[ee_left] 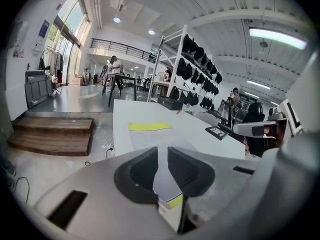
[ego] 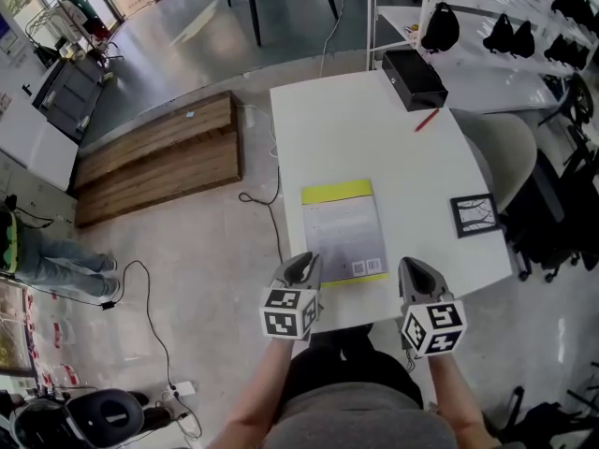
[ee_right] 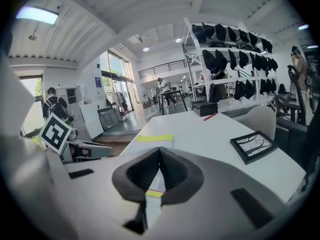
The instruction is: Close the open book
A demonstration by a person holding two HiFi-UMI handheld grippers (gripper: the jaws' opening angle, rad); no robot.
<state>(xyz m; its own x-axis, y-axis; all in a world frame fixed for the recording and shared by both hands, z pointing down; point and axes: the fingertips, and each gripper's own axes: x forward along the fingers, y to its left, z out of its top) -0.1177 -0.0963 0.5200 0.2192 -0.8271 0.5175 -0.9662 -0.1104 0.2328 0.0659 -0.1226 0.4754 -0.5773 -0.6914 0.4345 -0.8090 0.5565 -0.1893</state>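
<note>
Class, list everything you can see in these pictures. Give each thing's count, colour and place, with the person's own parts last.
table: one, white, centre of the head view
book: one, grey cover with yellow bands, flat on the table's near side
frame: one, black, on the table right of the book
pen: one, red, far side of the table
box: one, black, at the table's far edge
wooden platform: one, brown, on the floor left of the table
left tongs: one, grey, slightly apart, empty, by the book's near left corner
right tongs: one, grey, shut, empty, right of the book's near edge
</note>
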